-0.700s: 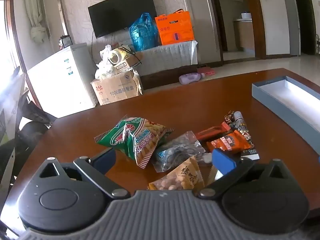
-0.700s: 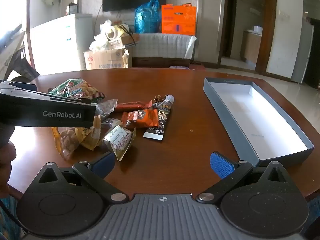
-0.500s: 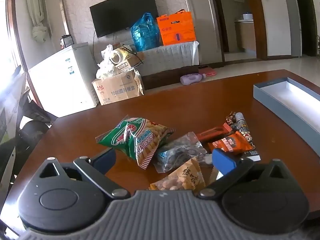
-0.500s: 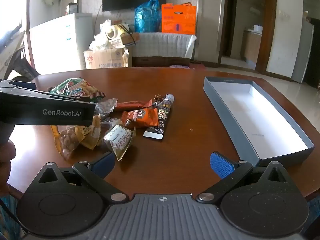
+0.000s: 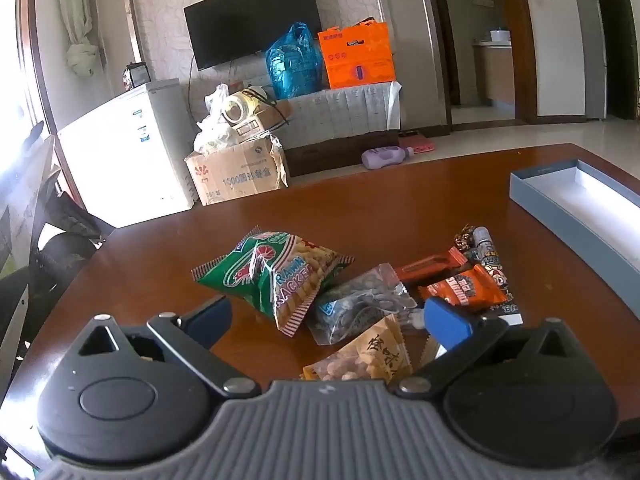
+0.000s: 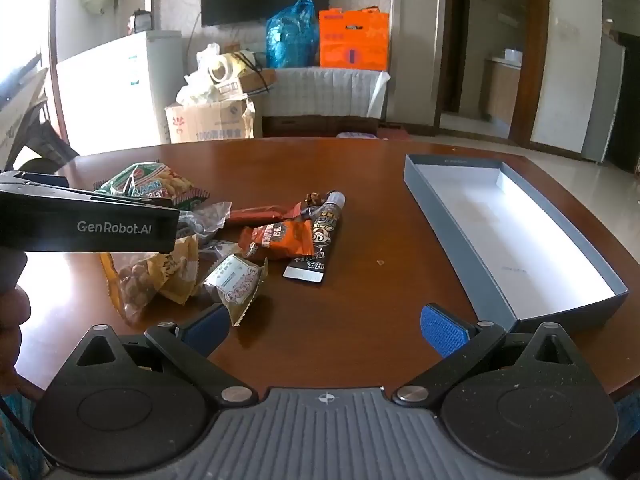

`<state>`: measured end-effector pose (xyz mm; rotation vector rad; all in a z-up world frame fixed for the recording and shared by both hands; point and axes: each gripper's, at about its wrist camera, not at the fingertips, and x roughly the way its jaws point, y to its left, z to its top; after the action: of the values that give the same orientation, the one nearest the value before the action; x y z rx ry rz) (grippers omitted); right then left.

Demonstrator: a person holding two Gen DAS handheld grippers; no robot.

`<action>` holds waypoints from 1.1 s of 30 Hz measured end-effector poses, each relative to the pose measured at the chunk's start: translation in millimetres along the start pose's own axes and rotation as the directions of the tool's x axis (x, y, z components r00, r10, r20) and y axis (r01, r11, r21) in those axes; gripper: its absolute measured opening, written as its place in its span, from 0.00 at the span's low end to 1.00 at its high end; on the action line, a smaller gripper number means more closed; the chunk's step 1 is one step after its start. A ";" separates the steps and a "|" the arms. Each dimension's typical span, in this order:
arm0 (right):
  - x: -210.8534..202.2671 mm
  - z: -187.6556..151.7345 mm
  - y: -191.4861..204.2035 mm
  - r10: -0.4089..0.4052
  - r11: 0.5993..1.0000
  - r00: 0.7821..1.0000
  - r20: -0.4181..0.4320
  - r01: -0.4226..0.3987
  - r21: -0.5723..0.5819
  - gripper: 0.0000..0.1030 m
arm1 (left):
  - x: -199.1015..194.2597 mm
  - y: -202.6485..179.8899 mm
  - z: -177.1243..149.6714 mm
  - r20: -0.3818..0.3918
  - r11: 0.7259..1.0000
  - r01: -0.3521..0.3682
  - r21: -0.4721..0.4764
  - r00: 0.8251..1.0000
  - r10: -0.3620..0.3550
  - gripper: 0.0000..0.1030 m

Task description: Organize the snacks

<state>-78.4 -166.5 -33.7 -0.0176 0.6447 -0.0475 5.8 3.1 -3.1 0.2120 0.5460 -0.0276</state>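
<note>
Left wrist view: left gripper (image 5: pixel 326 316) jaws spread, holding nothing, low over snack pile at frame centre: green prawn cracker bag (image 5: pixel 276 270), clear dark-seed pouch (image 5: pixel 360 306), peanut pack (image 5: pixel 366 358) nearest. Grey box (image 5: pixel 568 210) at right edge, only partly visible.

Right wrist view: right gripper (image 6: pixel 324 326) jaws spread, empty. Whole box (image 6: pixel 448 216) visible, nothing inside; all snacks on table (image 6: pixel 360 168), centre-left. Judgement: sorting not begun. Small green-label packet (image 6: pixel 236 280) shows clearly only here.

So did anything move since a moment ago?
Hardly. The left gripper lifted and eased back a little, so the snacks sit a bit lower in its view. Nothing was grabbed or dropped. The right gripper stayed open and still, and the snack pile and box stayed put.
</note>
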 end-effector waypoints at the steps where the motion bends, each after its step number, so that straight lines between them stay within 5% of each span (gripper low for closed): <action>1: 0.1 0.2 -0.2 0.000 1.000 1.000 -0.001 0.000 0.002 1.00 | -0.3 0.9 0.3 -0.001 1.000 0.001 -0.003 1.000 -0.001 1.00; 33: 0.8 -0.6 1.0 0.003 1.000 1.000 -0.005 -0.003 -0.008 1.00 | 0.4 -1.6 1.7 -0.007 1.000 0.008 -0.017 1.000 -0.008 1.00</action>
<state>-78.1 -165.6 -34.7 -0.0244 0.6496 -0.0424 6.8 1.3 -2.2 0.1933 0.5540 -0.0304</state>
